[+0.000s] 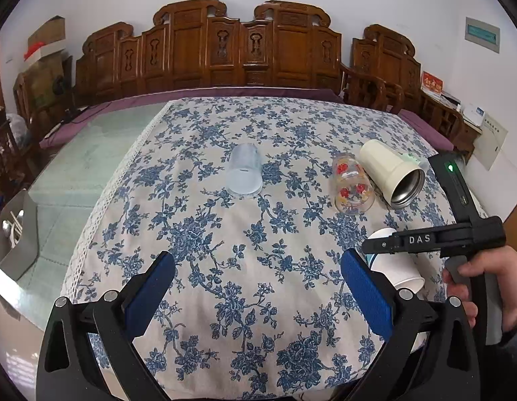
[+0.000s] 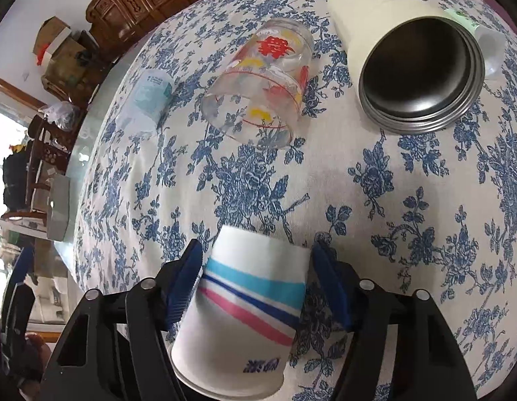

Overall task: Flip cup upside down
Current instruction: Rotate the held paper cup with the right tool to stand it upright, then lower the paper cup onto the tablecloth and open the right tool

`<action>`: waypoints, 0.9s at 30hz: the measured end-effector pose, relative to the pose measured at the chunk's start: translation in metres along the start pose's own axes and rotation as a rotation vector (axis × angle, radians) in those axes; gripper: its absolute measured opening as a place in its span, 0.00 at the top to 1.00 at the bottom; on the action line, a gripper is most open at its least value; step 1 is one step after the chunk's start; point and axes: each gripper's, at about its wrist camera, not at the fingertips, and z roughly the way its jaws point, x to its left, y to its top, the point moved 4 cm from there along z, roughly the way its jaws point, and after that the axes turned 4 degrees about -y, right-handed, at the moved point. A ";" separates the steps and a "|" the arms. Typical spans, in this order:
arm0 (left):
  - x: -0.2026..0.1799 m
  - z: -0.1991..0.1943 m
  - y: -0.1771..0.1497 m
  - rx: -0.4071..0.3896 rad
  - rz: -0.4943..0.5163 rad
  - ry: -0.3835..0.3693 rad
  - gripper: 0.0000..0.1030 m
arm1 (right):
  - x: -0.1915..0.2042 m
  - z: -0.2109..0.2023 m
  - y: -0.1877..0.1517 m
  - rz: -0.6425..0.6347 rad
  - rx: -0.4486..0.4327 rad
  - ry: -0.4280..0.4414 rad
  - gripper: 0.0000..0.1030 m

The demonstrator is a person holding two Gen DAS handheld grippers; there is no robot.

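Floral-clothed table [image 1: 245, 234] before carved wooden chairs [image 1: 208, 50]; left gripper [image 1: 258, 287] wide open, empty; right gripper [image 2: 258, 284] straddles paper cup [image 2: 248, 304], grip uncertain.

A lived-in home room is showing here. A carved wooden bench [image 1: 225, 46] is standing along the far white wall, a floral tablecloth [image 1: 245, 234] is covering a glass-topped table [image 1: 88, 160], and cardboard boxes [image 1: 46, 38] are sitting stacked in the far left corner.
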 end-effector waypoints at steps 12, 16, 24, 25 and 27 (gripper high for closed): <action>-0.003 0.000 0.000 -0.001 0.009 -0.004 0.07 | 0.036 -0.049 0.004 -0.309 -0.387 -0.184 0.41; -0.004 -0.001 0.000 0.000 0.012 -0.005 0.07 | 0.036 -0.052 0.000 -0.394 -0.463 -0.239 0.42; -0.007 -0.002 -0.001 -0.001 0.020 -0.004 0.07 | 0.043 -0.052 -0.024 -0.509 -0.509 -0.277 0.43; -0.007 -0.002 -0.001 -0.002 0.023 -0.003 0.07 | 0.043 -0.052 -0.027 -0.510 -0.512 -0.279 0.43; -0.007 -0.003 0.000 -0.003 0.027 -0.003 0.07 | 0.041 -0.052 -0.033 -0.509 -0.514 -0.276 0.43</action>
